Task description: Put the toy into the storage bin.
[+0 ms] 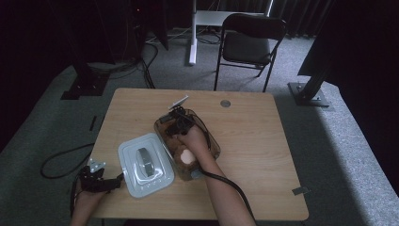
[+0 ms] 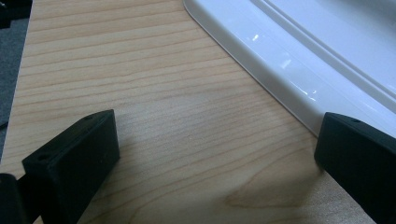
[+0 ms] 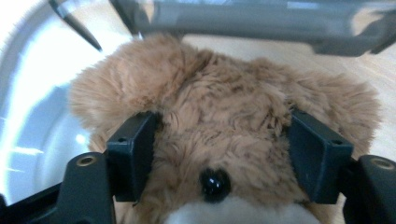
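Observation:
A brown teddy bear [image 3: 219, 79] with a black nose lies in a clear plastic container [image 1: 212, 142] at the table's middle; its pale muzzle [image 1: 187, 156] shows under the person's right wrist. My right gripper [image 3: 219, 135] reaches into the container [image 3: 261, 18], and its two black pads press into the fur on both sides of the bear's head. In the high view this gripper [image 1: 176, 125] sits over the container's far end. The white lid [image 1: 146, 165] lies flat to the left of the container. My left gripper [image 1: 115, 181] rests at the table's front left, jaws open on bare wood [image 2: 215, 149], right beside the lid's rim [image 2: 299, 60].
The wooden table [image 1: 254, 141] has a round grey grommet [image 1: 225, 103] near its far edge. A black folding chair [image 1: 249, 42] stands behind the table. A black cable [image 1: 61, 162] loops on the carpet at the left. Dark stands flank the table.

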Demonstrator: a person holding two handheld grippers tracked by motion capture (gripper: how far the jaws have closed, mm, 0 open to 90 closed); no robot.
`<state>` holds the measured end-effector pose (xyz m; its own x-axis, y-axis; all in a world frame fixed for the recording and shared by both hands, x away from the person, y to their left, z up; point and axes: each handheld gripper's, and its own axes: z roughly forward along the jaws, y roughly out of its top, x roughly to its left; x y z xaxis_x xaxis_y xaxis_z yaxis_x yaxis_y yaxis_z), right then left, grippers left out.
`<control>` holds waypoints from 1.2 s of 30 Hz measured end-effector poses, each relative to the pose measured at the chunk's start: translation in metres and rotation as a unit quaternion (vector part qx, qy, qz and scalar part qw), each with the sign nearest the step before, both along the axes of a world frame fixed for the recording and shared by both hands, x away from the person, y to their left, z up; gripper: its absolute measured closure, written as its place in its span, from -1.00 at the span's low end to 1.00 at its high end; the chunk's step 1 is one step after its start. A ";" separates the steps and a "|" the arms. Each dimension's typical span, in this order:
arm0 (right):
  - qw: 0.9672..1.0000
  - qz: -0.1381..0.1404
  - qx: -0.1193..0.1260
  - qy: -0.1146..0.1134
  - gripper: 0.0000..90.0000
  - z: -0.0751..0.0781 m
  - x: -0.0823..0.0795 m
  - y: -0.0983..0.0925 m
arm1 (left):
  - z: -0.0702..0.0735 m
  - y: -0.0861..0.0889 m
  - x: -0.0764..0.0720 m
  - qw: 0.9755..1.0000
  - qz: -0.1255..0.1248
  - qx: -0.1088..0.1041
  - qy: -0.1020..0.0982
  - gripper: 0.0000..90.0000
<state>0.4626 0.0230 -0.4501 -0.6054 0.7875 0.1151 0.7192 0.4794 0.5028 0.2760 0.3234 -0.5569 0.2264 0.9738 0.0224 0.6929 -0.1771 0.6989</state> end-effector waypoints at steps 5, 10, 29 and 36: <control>1.000 -0.001 0.024 0.005 -0.37 0.013 -0.001 -0.009 | 0.000 0.000 0.000 1.000 0.001 -0.001 0.000 -0.99; 1.000 0.011 0.008 0.002 -0.37 0.029 -0.009 -0.020 | 0.000 0.000 0.000 1.000 0.000 -0.001 0.001 -0.99; 0.991 0.068 0.087 -0.078 -0.29 0.077 -0.094 -0.084 | 0.000 0.000 0.000 1.000 0.000 -0.001 -0.001 -0.99; 0.982 0.101 0.131 -0.088 -0.16 0.080 -0.134 -0.098 | 0.000 0.000 0.000 1.000 0.000 -0.001 0.000 -0.99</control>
